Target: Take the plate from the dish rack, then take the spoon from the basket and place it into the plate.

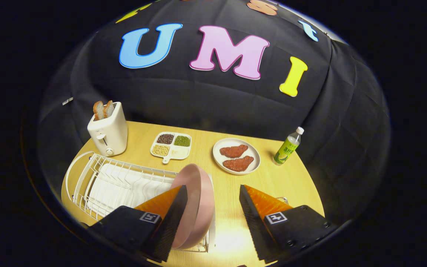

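gripper [213, 193]: fingers spread wide, holding nothing; pink plate sits in the gap, close against the left finger [169, 218], right finger well off it
plate [195, 207]: pink, standing on edge at the right end of the dish rack, still in the rack
dish rack [98, 178]: white wire, on the tabletop's left side; rest of its slots look bare
tabletop [291, 181]: light wood
toaster [108, 131]: white, behind the rack, two bread slices sticking out the top
divided tray [171, 147]: white, four sections, three with beans/grains, beyond the plate
white plate [236, 155]: two reddish meat pieces on it, beyond the right finger
bottle [288, 146]: green, white cap, upright, right of the white plate
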Demonstrator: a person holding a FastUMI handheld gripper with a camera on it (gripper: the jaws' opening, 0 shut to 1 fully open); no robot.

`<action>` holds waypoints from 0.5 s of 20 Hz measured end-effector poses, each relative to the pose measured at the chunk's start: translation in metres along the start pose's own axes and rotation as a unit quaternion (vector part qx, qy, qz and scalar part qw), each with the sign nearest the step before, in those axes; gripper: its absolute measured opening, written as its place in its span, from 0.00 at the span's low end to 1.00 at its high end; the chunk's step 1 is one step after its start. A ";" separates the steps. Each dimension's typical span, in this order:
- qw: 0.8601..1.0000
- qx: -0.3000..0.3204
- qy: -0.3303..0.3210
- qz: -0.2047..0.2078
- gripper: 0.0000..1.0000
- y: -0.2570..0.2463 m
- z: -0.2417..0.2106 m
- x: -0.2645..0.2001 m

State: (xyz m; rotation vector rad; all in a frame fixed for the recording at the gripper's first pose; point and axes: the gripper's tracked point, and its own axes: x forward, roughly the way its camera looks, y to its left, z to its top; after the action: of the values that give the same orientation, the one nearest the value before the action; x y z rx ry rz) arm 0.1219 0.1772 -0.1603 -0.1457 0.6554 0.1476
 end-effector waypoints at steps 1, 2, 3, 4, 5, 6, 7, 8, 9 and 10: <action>1.000 0.012 0.016 0.002 0.83 0.002 -0.007 0.004; 0.999 0.022 0.030 0.004 0.76 0.004 -0.014 0.008; 0.999 0.028 0.042 0.004 0.66 0.005 -0.020 0.011; 0.998 0.036 0.051 0.010 0.56 0.009 -0.025 0.012; 0.997 0.045 0.057 0.018 0.46 0.015 -0.027 0.013; 0.997 0.051 0.059 0.018 0.36 0.019 -0.028 0.016; 0.997 0.051 0.060 0.017 0.36 0.019 -0.026 0.013; 0.997 0.047 0.061 0.014 0.34 0.021 -0.027 0.012; 0.997 0.040 0.063 0.008 0.34 0.022 -0.028 0.012; 0.997 0.036 0.062 0.003 0.32 0.022 -0.026 0.013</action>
State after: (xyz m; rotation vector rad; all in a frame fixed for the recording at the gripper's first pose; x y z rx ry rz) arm 0.1125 0.1956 -0.1912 -0.0842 0.7838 0.1207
